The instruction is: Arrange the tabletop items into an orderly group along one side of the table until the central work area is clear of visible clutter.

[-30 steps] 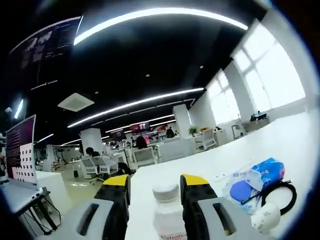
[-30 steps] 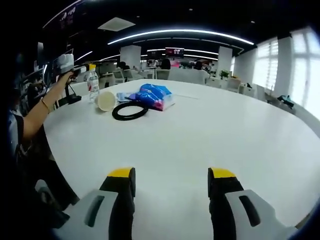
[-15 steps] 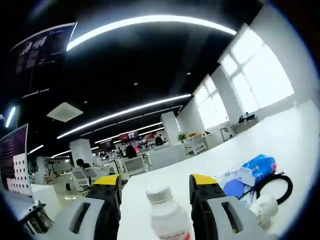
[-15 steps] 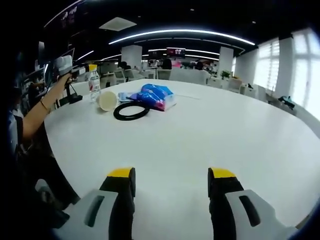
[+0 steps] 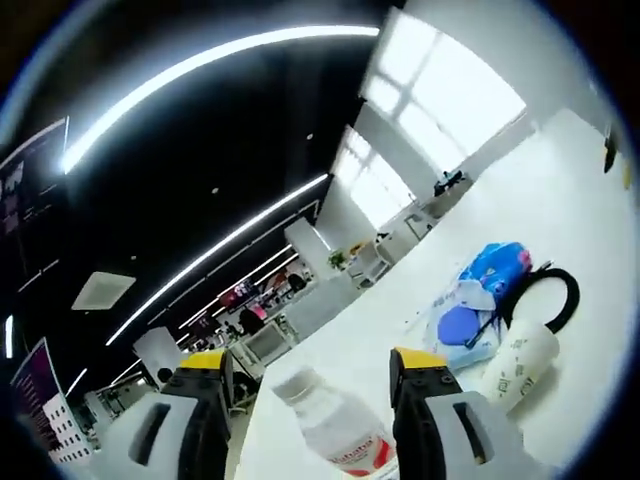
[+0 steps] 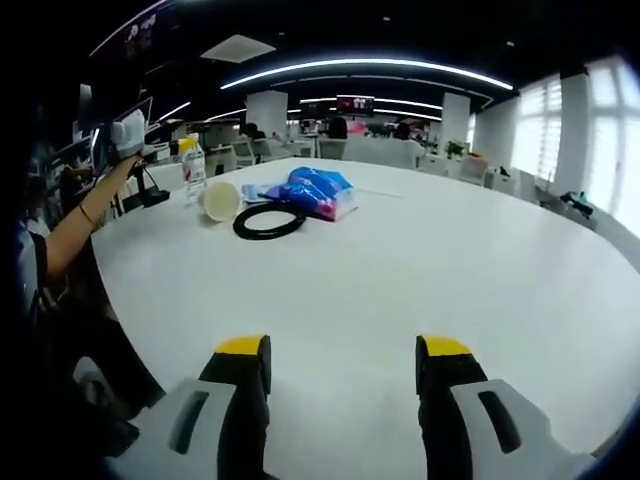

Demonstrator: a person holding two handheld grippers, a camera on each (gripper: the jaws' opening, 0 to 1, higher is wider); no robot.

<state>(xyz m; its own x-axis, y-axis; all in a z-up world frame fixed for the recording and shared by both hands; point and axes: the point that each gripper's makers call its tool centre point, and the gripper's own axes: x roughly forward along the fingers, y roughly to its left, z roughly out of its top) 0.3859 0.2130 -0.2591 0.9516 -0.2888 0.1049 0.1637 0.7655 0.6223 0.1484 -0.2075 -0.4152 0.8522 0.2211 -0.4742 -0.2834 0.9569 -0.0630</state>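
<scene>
In the left gripper view, the left tool stands open around one water bottle, seemingly not clamping it; the tilted bottle could topple beside one paper cup, one cable coil and one blue packet. In the right gripper view, the right tool gapes empty over the table, these things grouped far-left.

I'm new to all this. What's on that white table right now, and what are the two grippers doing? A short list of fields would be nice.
Setting: round white table in an open office
Bottle: clear water bottle with white cap, between the left gripper's jaws
Cup: white paper cup lying on its side
Cable: black cable loop beside the cup
Packet: blue packet behind the loop
Left gripper: jaws either side of the bottle; contact unclear
Right gripper: open, over bare tabletop
Grouping: items clustered near one edge
</scene>
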